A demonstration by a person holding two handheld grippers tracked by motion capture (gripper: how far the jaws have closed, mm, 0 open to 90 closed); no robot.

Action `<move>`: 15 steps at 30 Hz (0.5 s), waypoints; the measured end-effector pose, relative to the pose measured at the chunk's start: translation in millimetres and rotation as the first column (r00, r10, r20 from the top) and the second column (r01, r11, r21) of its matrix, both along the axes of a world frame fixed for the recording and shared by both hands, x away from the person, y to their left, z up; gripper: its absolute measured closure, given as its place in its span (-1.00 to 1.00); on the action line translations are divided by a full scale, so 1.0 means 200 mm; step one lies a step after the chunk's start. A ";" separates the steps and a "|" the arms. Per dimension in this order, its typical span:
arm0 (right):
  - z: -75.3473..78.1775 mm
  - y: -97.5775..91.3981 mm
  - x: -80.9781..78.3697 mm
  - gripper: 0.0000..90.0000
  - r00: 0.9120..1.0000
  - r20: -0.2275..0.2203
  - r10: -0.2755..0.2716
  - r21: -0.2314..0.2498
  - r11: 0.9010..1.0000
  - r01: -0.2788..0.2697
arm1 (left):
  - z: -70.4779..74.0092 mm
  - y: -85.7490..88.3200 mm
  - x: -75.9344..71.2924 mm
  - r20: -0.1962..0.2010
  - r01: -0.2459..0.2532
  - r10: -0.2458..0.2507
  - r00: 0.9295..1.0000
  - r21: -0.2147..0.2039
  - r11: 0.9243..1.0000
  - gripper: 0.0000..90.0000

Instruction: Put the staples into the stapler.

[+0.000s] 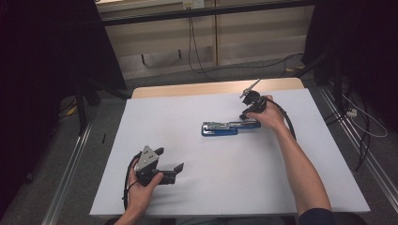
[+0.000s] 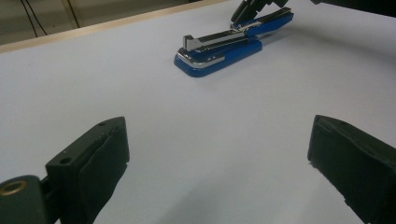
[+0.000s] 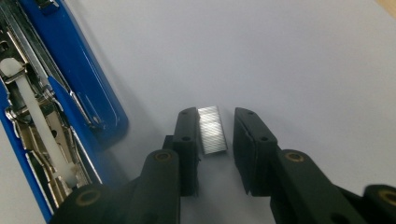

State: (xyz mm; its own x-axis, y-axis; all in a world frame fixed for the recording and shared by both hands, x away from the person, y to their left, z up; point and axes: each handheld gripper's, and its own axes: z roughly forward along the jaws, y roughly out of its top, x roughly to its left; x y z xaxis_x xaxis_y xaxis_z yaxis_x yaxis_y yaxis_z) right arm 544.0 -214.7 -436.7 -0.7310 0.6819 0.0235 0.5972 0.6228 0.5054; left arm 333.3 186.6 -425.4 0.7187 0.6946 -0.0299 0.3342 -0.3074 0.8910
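Two grippers are at work over a white table (image 1: 225,187), and the job in hand looks like reloading an opened blue stapler (image 1: 220,127) that lies flat near the table's middle with its top swung back and the metal staple channel and white pusher exposed. The right gripper (image 3: 215,133) is lowered just beside the stapler's far end, and its jaws straddle a small silver strip of staples (image 3: 213,129) lying on the table; the left jaw seems to touch the strip's edge, while a sliver of table shows between the strip and the other jaw, so the jaws are nearly together but not yet clamped on it. The left gripper (image 1: 170,165) waits near the person's edge of the table, well apart from the stapler, with its jaws spread wide and nothing between them. The main risk from here is the strip itself: it is thin, slick and made of glued staples, so an uneven squeeze could tip it, flick it out sideways, or break it into pieces. A second risk is the nearby stapler, which no gripper steadies; a nudge from the right gripper could shift it and spoil the line-up with the channel.
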 end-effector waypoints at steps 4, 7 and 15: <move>0.00 0.00 0.00 0.67 1.000 -0.008 0.003 0.008 1.000 -0.003 | 0.00 0.00 0.00 0.003 0.004 -0.004 1.000 0.002 1.000 -0.88; 0.00 0.00 0.00 0.75 1.000 -0.014 0.010 0.014 1.000 -0.010 | 0.00 0.00 0.00 0.002 0.006 -0.006 1.000 0.004 1.000 -0.88; 0.00 0.00 0.00 0.76 1.000 -0.016 0.003 0.016 1.000 -0.002 | 0.00 0.00 0.00 0.002 0.003 -0.003 1.000 0.005 1.000 -0.88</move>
